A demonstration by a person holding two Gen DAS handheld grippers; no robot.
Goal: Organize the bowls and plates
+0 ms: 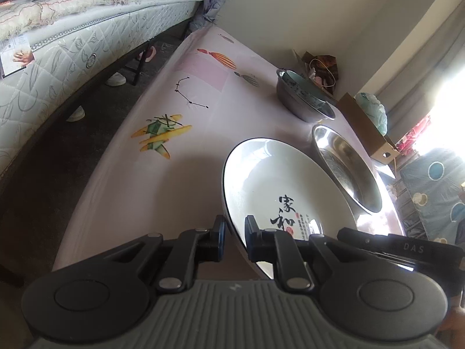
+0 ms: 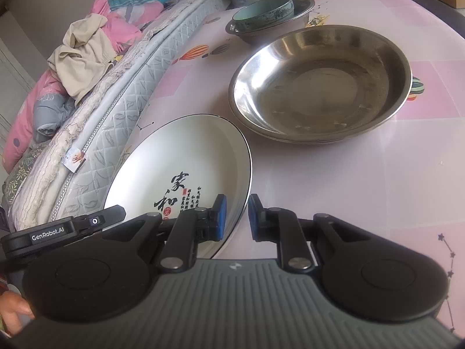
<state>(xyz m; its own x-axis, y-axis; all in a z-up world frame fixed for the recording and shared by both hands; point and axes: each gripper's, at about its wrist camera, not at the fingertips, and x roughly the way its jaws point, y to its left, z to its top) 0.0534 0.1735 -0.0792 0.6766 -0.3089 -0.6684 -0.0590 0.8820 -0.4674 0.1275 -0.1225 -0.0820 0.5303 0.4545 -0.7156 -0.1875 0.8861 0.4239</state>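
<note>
Pink table (image 2: 363,174): teal bowl (image 2: 264,10) nested in steel bowl (image 2: 302,17).

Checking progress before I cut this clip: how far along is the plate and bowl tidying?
Done: a teal ceramic bowl already sits nested in a small steel bowl.
In hand: the white plate is pinched by its rim on both sides, by the left gripper and the right gripper.
Left: the plate is not yet stacked; the large steel dish sits empty beside it, perhaps its destination.
</note>
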